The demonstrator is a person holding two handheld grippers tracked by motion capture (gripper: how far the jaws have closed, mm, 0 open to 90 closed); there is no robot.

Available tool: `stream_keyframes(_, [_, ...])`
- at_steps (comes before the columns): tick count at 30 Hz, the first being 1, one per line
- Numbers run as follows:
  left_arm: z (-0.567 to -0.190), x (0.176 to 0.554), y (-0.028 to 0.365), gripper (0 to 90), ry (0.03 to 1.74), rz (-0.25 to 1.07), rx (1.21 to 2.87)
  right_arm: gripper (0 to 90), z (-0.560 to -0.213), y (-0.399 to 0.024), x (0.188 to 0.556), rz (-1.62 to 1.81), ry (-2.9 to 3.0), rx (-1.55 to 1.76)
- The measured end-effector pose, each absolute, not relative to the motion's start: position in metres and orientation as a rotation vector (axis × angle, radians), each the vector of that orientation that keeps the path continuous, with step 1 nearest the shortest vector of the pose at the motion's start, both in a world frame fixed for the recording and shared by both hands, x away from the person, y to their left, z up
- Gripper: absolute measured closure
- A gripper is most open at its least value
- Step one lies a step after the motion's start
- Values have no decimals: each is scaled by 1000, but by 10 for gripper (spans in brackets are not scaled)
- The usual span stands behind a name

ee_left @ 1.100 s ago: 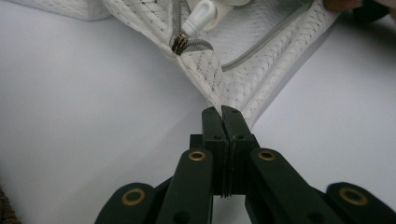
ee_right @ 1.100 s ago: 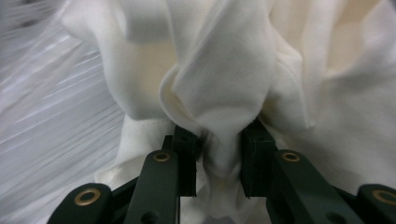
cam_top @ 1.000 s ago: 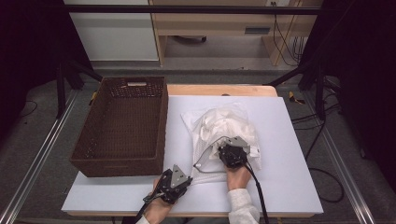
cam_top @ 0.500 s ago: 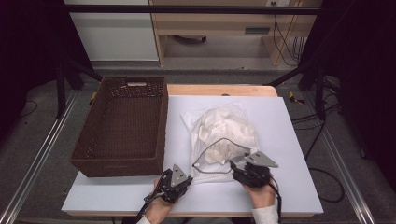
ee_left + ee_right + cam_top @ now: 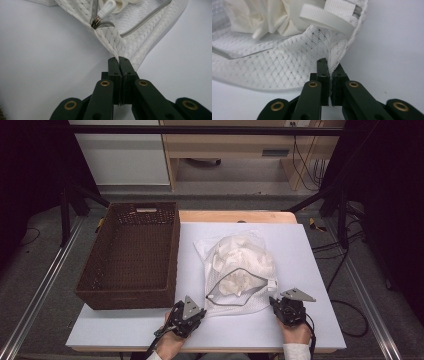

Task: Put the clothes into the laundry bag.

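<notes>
White mesh laundry bag (image 5: 239, 270) with a grey zipper, lying on the white table (image 5: 320, 320) just to the right of the dark brown woven wicker basket (image 5: 131, 255), its zipper mouth gaping toward the person's edge and crumpled white cloth (image 5: 240, 257) showing inside. Left tongs (image 5: 192, 314), held at the bag's near left corner, are clamped together on a fold of the mesh; in the left gripper view the pinched fabric (image 5: 113, 47) rises from between the closed jaws, and the white zipper pull (image 5: 106, 8) with its metal slider lies just beyond on the bag. Right tongs (image 5: 280, 304), held at the bag's near right corner, have just been closing and now grip the mesh edge; in the right gripper view the netting (image 5: 287, 65) spreads left from the shut jaws, and a white ribbed webbing loop (image 5: 325, 20) sits at the bag's corner just above them. The bag rests between the two tongs, flat on the table, apart from the basket, which stands at the table's left edge
</notes>
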State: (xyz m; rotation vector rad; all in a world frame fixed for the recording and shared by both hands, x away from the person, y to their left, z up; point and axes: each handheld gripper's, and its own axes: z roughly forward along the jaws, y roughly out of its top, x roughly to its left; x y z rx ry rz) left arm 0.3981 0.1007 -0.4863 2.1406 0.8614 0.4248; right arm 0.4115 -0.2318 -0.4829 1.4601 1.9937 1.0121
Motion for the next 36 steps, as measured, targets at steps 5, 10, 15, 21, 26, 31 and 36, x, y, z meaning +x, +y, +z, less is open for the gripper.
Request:
stream_keyframes(5, [-486,397,102,881,875,426,2144,884,-475,-245,389,1055,1997,1498])
stream_keyframes(10, [-485,399,102,870,893,410,2132,792,-486,-250,379,1053,2056,1517])
stream_keyframes(15, [-478,410,105,578,920,408,2078,409,-474,-247,378,1092,1971,1411])
stream_keyframes(21, [-472,432,98,489,973,402,2039,384,-457,-250,401,1104,1907,1408])
stream_keyframes(26, [-481,446,91,565,1017,352,2064,503,-469,-251,428,1130,1967,1475])
stream_keyframes(31, [-482,446,89,763,1003,372,2097,788,-476,-249,430,1132,2029,1478])
stream_keyframes(36, [-475,437,96,796,991,399,2083,835,-471,-252,419,1164,2025,1462])
